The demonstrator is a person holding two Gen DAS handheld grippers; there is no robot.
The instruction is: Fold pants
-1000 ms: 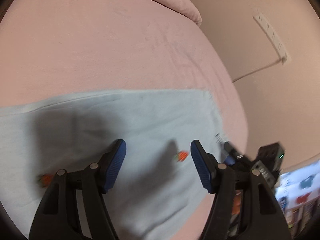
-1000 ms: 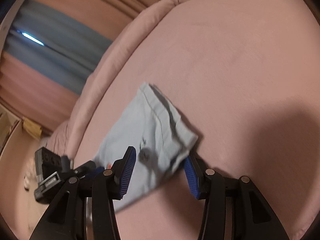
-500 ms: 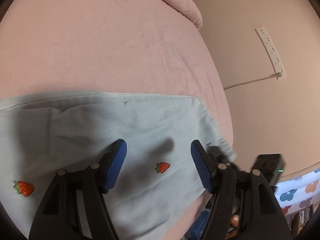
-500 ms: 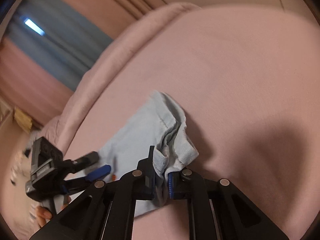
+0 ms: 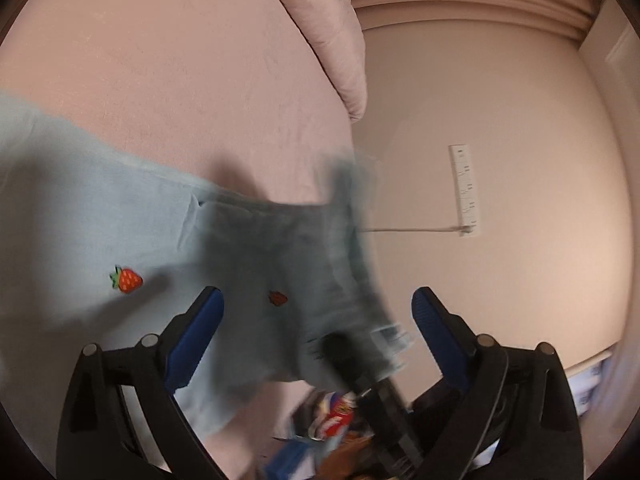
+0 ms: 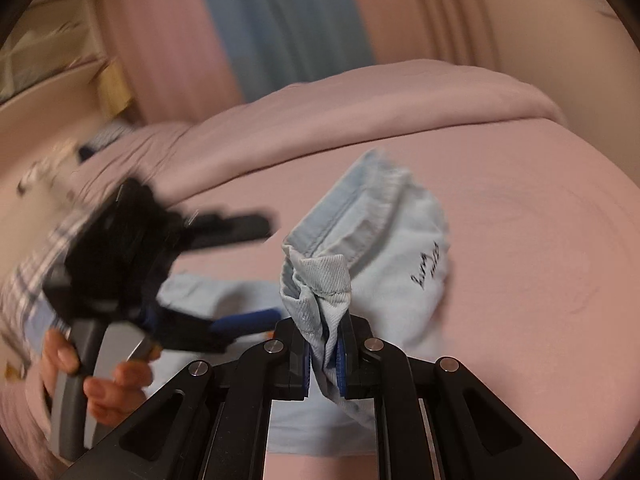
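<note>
Pale blue soft cotton pants with strawberry patches (image 5: 120,232) lay across the pink bed sheet (image 5: 160,60), one end lifted off it. Right gripper (image 6: 325,354) was clamped tight on a bunched fold of that cloth, jaws nearly together with fabric pinched between the blue pads (image 6: 341,356). The raised part hung above the sheet, with the gathered waistband (image 6: 372,200) just behind the pinch.

Left gripper (image 5: 318,308) was opening, jaws going wide, nothing between them; it hovered over the pants near the darker strawberry patch (image 5: 278,298). From the right wrist view a person's hand (image 6: 96,380) held it, left of the lifted fold.

Handling call: light, limp, thin cloth. It drapes and creases wherever pinched and won't hold shape unsupported. Not slippery, not fragile. One pinch point lets the rest sag and twist, so a second hold on the same edge, well apart from the right gripper, looks right. Hem or waistband seams give the firmest bite. Lifted edge is motion-blurred in the left wrist view, so which corner it is I can't quite tell.
</note>
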